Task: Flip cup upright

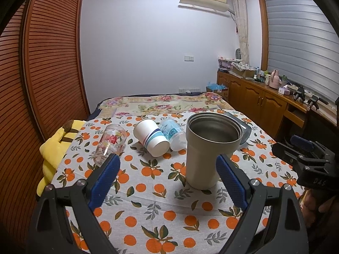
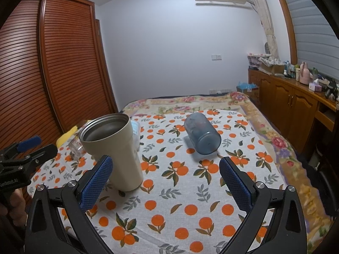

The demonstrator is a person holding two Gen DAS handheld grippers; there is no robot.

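four cups (image 1: pixel 151 137) lie on an orange-print tablecloth (image 1: pixel 169 216).

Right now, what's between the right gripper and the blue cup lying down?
Only bare orange-print tablecloth separates the right gripper from the blue cup, in the right wrist view.

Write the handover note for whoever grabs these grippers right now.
Left gripper: open, empty, aimed at the table.
Right gripper: open, empty.
Done: beige steel tumbler stands upright on the orange-print cloth, mouth up.
Left, all lying on their sides: floral glass, white striped paper cup, pale blue patterned cup behind it, blue translucent cup ahead of the right gripper.
Nearest next pick, probably: the blue translucent cup.
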